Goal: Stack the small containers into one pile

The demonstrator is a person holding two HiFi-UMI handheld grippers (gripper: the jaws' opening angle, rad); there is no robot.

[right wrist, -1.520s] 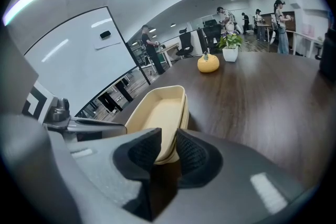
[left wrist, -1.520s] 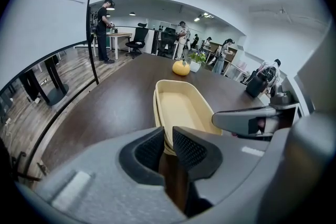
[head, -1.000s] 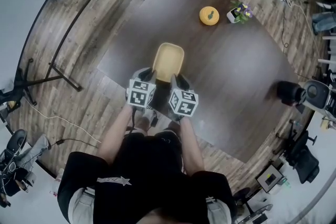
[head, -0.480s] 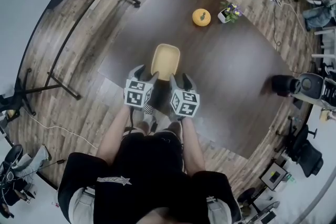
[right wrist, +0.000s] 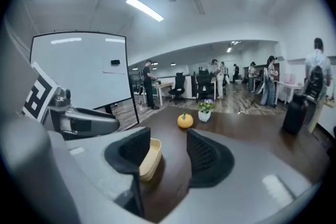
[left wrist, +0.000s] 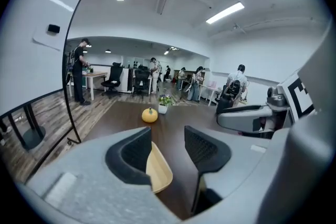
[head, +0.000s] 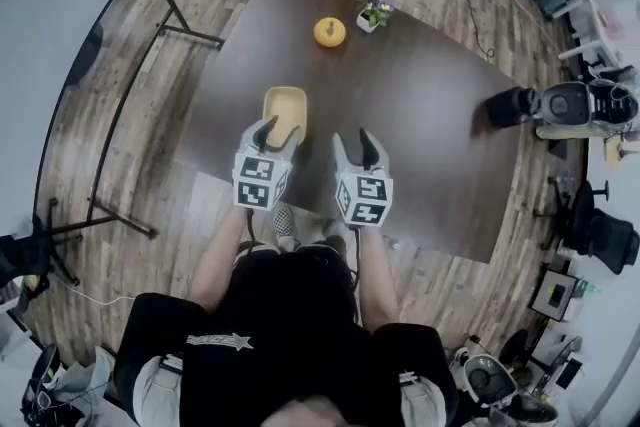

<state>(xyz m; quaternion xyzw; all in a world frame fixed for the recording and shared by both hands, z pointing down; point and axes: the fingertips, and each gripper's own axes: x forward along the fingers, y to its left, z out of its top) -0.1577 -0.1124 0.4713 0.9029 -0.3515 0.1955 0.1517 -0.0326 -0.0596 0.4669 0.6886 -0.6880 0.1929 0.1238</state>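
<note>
Pale-yellow, shallow, rounded-rectangular plastic containers (head: 284,108) sit nested as one pile on the dark brown wooden table (head: 430,115), near its front-left edge. From the right gripper view two rims show, one seated in the other, with sides in line; how many tubs the pile holds I cannot tell.

The left gripper (head: 275,133) hangs above the near end of the pile. Its jaws have just been opening and then narrowing slightly, and they stand apart with no pad on the yellow wall seen beyond them. The right gripper (head: 354,143) is beside it over bare table, its jaws just opened wide and empty.

The stacking looks done, so the step is a clean retreat. Keep both pairs of jaws spread and clear of the pile, so nothing clips a rim and skews it.

Farther back stand a small orange pumpkin ornament (head: 329,32) and a little white flower pot (head: 374,13), well apart from the pile.
</note>
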